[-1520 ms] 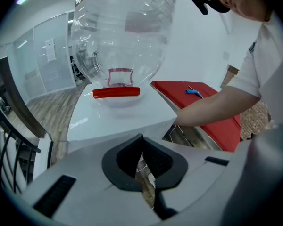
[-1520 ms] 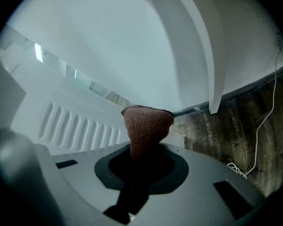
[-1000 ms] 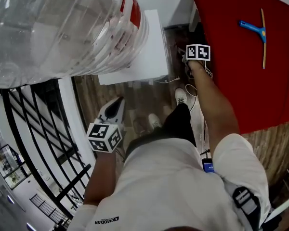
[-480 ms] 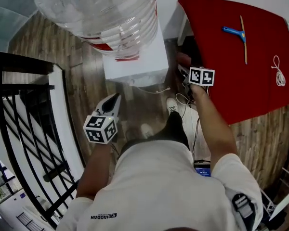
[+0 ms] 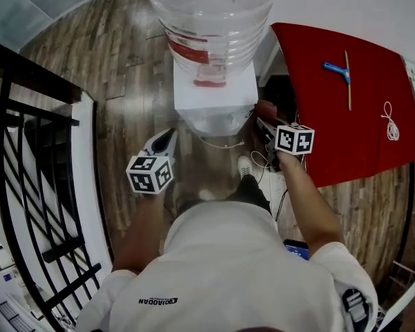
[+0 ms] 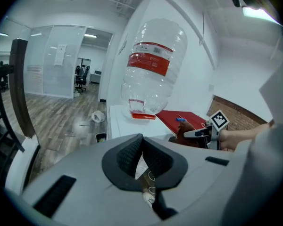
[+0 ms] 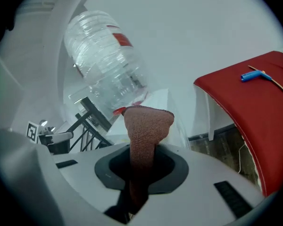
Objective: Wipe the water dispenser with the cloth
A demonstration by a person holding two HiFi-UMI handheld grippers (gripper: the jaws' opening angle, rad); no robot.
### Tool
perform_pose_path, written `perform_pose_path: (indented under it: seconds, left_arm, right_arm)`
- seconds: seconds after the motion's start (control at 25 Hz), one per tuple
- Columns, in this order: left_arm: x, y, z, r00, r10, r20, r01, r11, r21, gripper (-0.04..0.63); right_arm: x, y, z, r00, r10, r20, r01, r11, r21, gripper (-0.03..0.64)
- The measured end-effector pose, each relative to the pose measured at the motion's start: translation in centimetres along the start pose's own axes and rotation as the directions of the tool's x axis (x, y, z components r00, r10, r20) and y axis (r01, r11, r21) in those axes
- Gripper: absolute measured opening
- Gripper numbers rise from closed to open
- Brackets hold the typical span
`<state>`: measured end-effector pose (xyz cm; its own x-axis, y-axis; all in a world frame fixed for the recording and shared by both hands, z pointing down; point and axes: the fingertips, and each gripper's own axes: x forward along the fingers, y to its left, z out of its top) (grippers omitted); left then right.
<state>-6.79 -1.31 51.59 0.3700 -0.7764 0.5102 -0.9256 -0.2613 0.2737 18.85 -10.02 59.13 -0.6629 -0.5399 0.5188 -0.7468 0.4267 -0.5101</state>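
Your right gripper [image 5: 265, 124] shows in the head view clamped on the reddish-brown cloth [image 5: 265, 108]. You hold it just beside the right side of the white water dispenser [image 5: 218, 101]; from above you cannot tell whether the cloth touches it. Your left gripper [image 5: 170, 135] hangs at the dispenser's lower left, apart from it, over the wooden floor [image 5: 124, 68]. A clear bottle [image 5: 211, 9] stands neck-down in the dispenser's top. To your right is a red table [image 5: 353, 137] with a blue-handled tool [image 5: 340, 70] and a coiled white cord [image 5: 389, 121] on it. A black railing [image 5: 28, 164] runs along your left.

From the left gripper view, your left jaws are closed, the pad tips meeting with nothing pinched between them. Ahead stand the dispenser's white top and the upturned bottle. Further right is your other gripper with the cloth in its grip, in front of the red table.

From the right gripper view, your jaws pinch the cloth, which rises between them as an upright fold with a rounded top. Behind it are the bottle and the dispenser's white body, and contact with them cannot be made out. The red table with the tool lies to the right. Your left gripper shows small at the far left by the railing.
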Motion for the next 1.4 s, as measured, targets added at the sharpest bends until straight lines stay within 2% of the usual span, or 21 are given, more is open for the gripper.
perform_pose_path:
  seconds: [0.28,0.52,0.68,0.84,0.96,1.08,1.4]
  left_arm:
    - [-2.1,0.5,-0.7,0.999,-0.008,0.047,0.008,1.0,-0.012,-0.011]
    - [-4.8,1.7,-2.5,0.999,0.002,0.037,-0.001,0.999,-0.046,-0.011]
    - [-6.5,2.7,-3.4,0.999,0.028,0.029,-0.026,0.998,-0.054,-0.011]
    - [-7.7,3.5,-4.2,1.0,0.03,0.001,-0.03,0.997,-0.064,-0.011]
    - [-8.5,4.2,-4.0,0.999,0.051,0.008,-0.051,0.997,-0.057,-0.011]
    - [-8.8,4.5,-3.8,0.998,0.063,0.015,-0.062,0.996,-0.061,-0.011]
    - [-7.7,3.5,-3.5,0.999,0.032,0.009,-0.032,0.999,-0.02,-0.011]
  right_arm:
    - [4.3,9.7,1.5,0.992,0.122,-0.029,-0.124,0.987,-0.104,0.055]
    - [10.7,17.2,2.5,0.976,0.207,-0.074,-0.216,0.964,-0.153,0.055]
    - [14.4,20.2,2.4,0.968,0.227,-0.107,-0.243,0.954,-0.177,0.055]
    - [16.8,21.9,2.1,0.956,0.253,-0.148,-0.276,0.947,-0.166,0.055]
    - [17.8,22.1,2.4,0.955,0.248,-0.16,-0.274,0.947,-0.168,0.055]
    - [18.1,21.2,2.4,0.959,0.226,-0.168,-0.254,0.952,-0.17,0.055]
    - [16.0,17.9,2.4,0.974,0.173,-0.148,-0.197,0.966,-0.165,0.055]
